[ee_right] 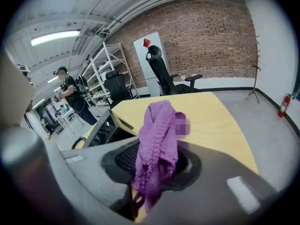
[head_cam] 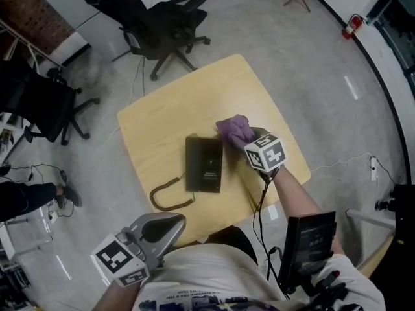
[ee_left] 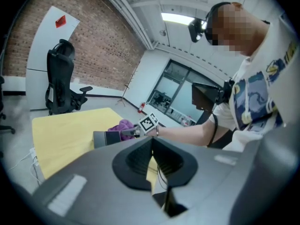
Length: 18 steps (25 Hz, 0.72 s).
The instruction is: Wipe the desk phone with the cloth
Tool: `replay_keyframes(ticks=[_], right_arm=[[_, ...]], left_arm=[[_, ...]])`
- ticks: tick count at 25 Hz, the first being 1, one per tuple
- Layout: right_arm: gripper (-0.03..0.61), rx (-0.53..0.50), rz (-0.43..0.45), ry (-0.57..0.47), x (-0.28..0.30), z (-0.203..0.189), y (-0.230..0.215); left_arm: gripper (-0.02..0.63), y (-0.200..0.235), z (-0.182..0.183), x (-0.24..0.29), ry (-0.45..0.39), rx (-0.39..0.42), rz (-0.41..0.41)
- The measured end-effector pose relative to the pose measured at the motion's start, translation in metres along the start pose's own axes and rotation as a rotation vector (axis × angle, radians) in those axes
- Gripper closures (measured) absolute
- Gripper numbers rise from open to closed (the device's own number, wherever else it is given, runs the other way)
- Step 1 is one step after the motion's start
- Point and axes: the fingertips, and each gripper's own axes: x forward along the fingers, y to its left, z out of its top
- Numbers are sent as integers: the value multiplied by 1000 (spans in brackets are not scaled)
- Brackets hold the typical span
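Note:
A black desk phone (head_cam: pixel 203 164) lies flat in the middle of the yellow table (head_cam: pixel 168 115), its curled cord (head_cam: pixel 170 197) trailing toward the near edge. My right gripper (head_cam: pixel 248 138) is shut on a purple cloth (head_cam: pixel 235 129), held just right of the phone's far corner. In the right gripper view the cloth (ee_right: pixel 157 142) hangs bunched between the jaws, with the phone (ee_right: pixel 101 129) to the left. My left gripper (head_cam: pixel 162 228) hovers off the table's near edge, shut on nothing. From the left gripper view, the phone (ee_left: pixel 105 137) and cloth (ee_left: pixel 121 125) lie ahead.
Two black office chairs (head_cam: pixel 165 21) (head_cam: pixel 45 105) stand beyond the table's far and left sides. A black tablet-like device (head_cam: pixel 310 238) hangs by my right arm. A person (ee_right: pixel 68 95) stands by shelves in the distance. A red fire extinguisher (head_cam: pixel 351 26) sits by the wall.

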Motion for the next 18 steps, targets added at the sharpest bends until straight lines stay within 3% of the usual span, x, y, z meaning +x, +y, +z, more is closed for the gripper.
replay_keyframes(ticks=[10,18], right_arm=[[468,188,63,-86,-8,-33,53],[468,207,43,-67,-15,-56,67]], left_arm=[[606,-18,-16,-8,29,32,-60],[606,-21,-28,-30,32,33,-76]])
